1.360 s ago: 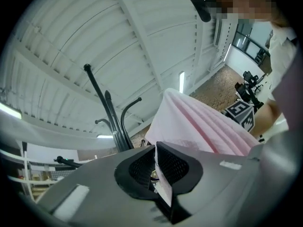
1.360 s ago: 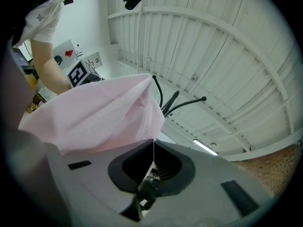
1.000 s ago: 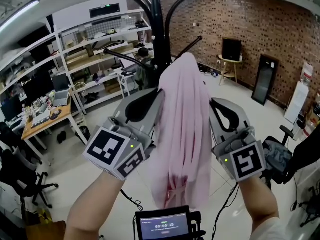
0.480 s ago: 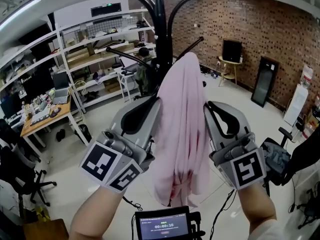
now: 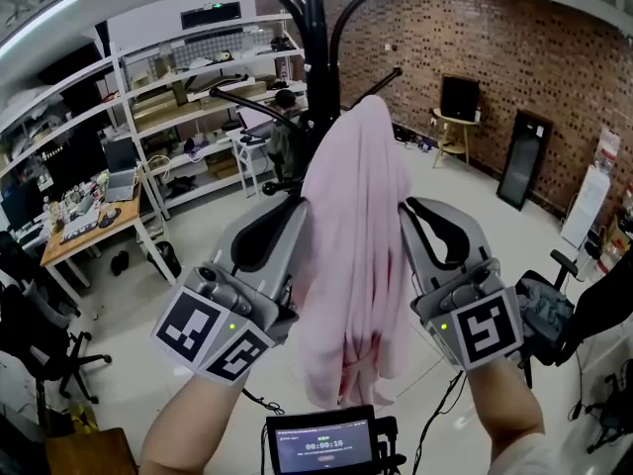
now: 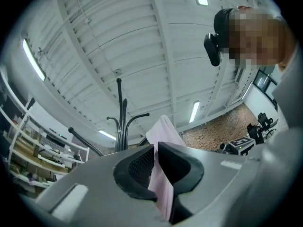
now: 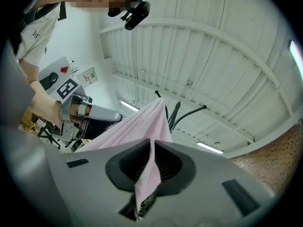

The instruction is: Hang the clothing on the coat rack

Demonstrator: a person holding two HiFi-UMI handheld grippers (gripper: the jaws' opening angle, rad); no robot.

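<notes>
Head view: the coat rack (image 5: 315,28) is cut off by the upper edge. Its lower pole, its base and whichever arm lies beneath the pink garment (image 5: 356,236) are hidden by the cloth, so whether the garment rests on a hook cannot be told. The small screen (image 5: 322,445) below the garment is cut by the bottom edge, and the items on the shelves (image 5: 198,77) are too small to identify.
</notes>
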